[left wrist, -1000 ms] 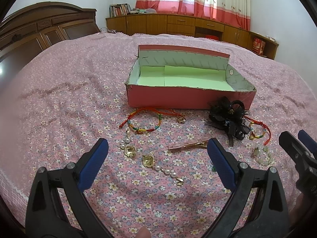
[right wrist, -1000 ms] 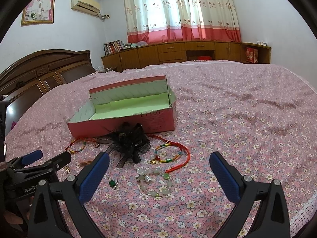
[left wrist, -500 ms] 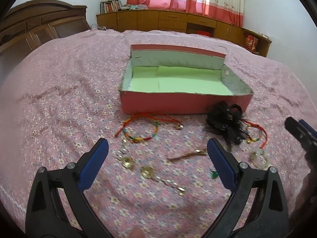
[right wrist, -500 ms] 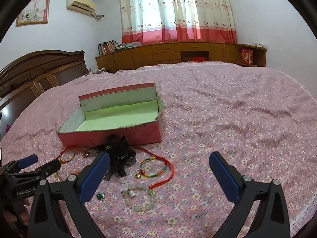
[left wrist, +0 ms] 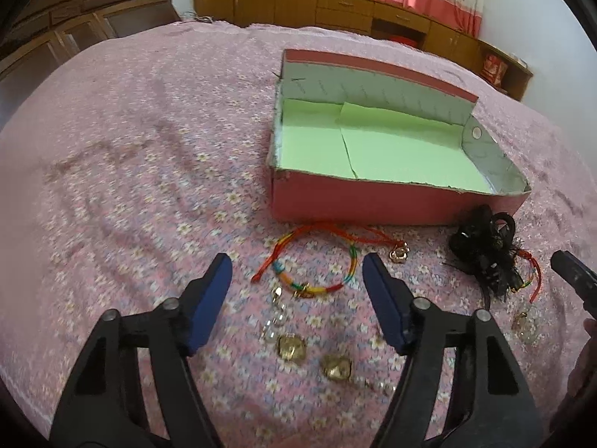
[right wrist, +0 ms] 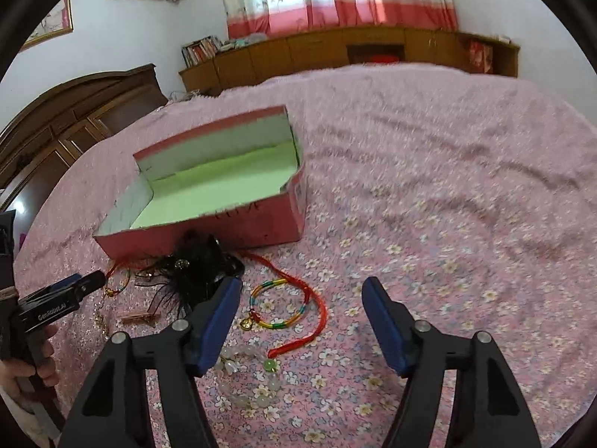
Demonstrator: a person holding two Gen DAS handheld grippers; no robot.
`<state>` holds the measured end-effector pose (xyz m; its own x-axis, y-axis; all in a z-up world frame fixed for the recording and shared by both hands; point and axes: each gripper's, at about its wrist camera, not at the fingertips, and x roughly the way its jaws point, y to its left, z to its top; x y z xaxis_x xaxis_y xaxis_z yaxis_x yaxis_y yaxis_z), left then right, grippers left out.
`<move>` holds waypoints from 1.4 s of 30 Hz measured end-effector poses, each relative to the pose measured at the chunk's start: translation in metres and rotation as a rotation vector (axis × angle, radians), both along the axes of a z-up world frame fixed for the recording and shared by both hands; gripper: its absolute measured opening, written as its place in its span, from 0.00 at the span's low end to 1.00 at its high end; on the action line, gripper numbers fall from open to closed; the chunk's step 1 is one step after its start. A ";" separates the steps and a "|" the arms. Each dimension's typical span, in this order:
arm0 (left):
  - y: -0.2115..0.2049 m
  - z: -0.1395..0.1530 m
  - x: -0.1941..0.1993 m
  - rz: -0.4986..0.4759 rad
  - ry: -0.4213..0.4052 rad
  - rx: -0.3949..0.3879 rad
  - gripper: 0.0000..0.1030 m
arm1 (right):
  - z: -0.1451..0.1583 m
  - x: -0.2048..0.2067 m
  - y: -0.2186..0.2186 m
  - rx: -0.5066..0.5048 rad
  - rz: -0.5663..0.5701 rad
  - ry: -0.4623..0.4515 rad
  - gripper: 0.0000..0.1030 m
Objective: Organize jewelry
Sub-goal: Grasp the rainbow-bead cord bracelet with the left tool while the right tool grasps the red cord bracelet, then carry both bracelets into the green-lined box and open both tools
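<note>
We hold both grippers, left (left wrist: 296,285) and right (right wrist: 301,308), jaws apart, over bracelets (left wrist: 317,265) on the bed (left wrist: 130,171) near the box (left wrist: 373,198).

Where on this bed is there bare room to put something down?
The bedspread right of the pink box lies bare, as does the stretch left of it. The box's green floor is empty. The strip before the box is crowded: rainbow bracelet, black hair clip, bead bracelet.

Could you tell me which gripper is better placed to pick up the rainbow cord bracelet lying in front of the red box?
Left. The left gripper is open, its jaws framing that rainbow bracelet; the right gripper hangs nearer another bracelet.
</note>
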<state>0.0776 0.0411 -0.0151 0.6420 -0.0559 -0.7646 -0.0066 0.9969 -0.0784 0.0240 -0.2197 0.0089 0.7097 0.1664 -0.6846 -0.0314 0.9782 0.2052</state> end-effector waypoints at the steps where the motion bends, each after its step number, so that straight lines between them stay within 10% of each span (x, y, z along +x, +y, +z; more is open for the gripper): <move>1: -0.001 -0.002 0.004 -0.009 0.007 0.004 0.55 | -0.002 0.003 0.001 -0.003 0.005 0.008 0.65; 26: -0.002 -0.036 0.029 0.010 0.153 0.027 0.47 | -0.040 0.029 0.004 -0.040 0.035 0.137 0.16; 33: 0.006 -0.022 0.013 -0.005 0.107 0.032 0.00 | -0.035 0.024 0.004 -0.026 0.039 0.127 0.08; 42: 0.021 0.017 -0.036 -0.015 0.020 -0.035 0.00 | -0.011 0.001 0.000 -0.027 0.009 0.059 0.06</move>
<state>0.0417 0.0619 0.0015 0.6258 -0.0923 -0.7745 0.0066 0.9936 -0.1131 0.0248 -0.2193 -0.0019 0.6665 0.1534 -0.7295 -0.0290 0.9832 0.1803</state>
